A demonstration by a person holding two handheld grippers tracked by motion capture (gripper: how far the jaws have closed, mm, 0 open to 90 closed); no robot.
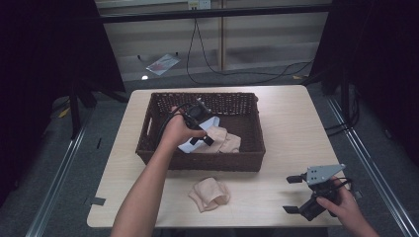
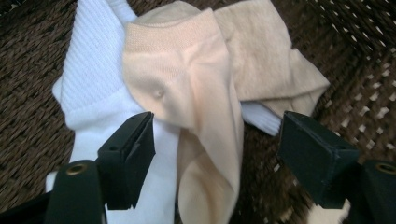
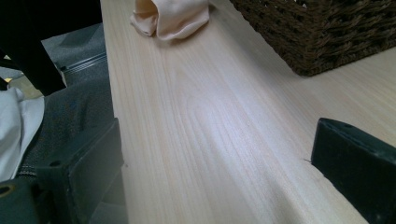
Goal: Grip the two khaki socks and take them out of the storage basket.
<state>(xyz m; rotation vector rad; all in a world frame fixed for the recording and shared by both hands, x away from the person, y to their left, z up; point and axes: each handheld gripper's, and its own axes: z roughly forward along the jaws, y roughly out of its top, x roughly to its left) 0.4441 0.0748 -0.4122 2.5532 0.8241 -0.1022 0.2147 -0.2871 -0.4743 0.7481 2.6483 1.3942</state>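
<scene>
A dark wicker basket (image 1: 212,162) stands in the middle of the table. Inside it lie a white ribbed sock (image 2: 93,60), a peach sock (image 2: 182,70) draped over it, and a tan sock (image 2: 266,60) behind. My left gripper (image 1: 201,141) reaches down into the basket. Its jaws stand wide apart over the socks (image 2: 215,122), with the peach sock lying between them untouched by the pads. Another peach sock (image 1: 210,194) lies bunched on the table in front of the basket. My right gripper (image 1: 290,194) rests open at the front right, with bare wood between its jaws (image 3: 217,140).
The light wooden table (image 1: 296,123) has free room right of the basket and along its front edge. In the right gripper view the basket's wall (image 3: 317,32) rises at the upper right and the bunched sock (image 3: 173,16) lies ahead. Cables trail on the floor behind the table.
</scene>
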